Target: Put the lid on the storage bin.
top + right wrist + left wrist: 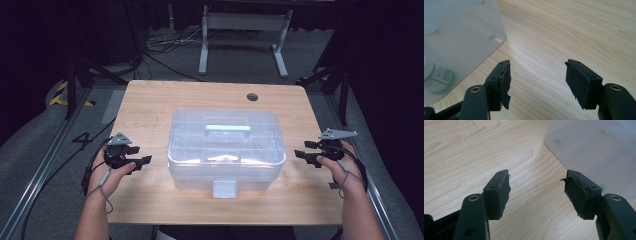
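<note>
the contents of the clear plastic box [227, 145] were blurred behind its frosted walls in the high view; i could not identify them. in my right gripper view, a green-and-white labelled item [439, 78] inside the box was hazy, its print unreadable, and cut off at the left edge. in my left gripper view, the box [596, 152] ran off the top and right edges.

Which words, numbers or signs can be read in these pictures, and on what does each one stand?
"4": a black number on the grey floor, left of the table.
Label of the green-banded container seen through the clear box: print too blurred to read.
Box, fingers: no text visible.
</note>
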Demonstrator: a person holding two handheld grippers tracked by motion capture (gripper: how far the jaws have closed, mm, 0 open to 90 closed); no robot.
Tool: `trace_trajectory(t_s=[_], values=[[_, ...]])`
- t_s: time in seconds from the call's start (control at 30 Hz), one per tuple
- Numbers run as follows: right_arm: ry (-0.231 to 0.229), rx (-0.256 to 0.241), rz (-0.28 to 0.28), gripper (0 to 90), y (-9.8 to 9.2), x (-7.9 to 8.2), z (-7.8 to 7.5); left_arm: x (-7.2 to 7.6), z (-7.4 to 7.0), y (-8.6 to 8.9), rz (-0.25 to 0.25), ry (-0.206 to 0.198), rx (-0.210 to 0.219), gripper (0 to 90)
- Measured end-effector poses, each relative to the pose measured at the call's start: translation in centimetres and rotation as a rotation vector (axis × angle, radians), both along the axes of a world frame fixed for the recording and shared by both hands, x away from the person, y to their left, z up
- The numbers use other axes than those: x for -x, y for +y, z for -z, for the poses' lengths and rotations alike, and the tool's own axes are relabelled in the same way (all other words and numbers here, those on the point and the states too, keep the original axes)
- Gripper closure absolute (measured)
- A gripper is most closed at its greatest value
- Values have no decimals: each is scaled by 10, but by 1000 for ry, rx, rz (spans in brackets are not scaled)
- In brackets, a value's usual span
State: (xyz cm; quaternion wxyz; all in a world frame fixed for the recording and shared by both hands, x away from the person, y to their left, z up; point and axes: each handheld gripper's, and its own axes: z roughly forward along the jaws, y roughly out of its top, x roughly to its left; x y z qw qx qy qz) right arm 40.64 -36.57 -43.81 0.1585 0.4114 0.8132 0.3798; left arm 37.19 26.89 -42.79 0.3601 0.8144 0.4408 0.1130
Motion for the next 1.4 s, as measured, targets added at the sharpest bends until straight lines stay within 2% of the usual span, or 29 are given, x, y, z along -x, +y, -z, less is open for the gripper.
trace_trajectory(t_s=[0.33, 0.73, 0.93, 1.17, 1.4], values=[[38, 8, -17, 373, 4, -7, 22, -5, 14, 0, 10, 24, -19, 363], [51, 45, -32, 375, 10, -13, 41, -7, 26, -2, 18, 55, -43, 355], [34, 56, -35, 381, 13, -14, 48, -9, 29, -4, 42, 67, -57, 353], [2, 45, -34, 377, 14, -15, 51, -10, 35, -7, 48, 72, -73, 340], [-28, 31, -11, 303, 16, -16, 55, -11, 40, -9, 50, 76, -89, 321]])
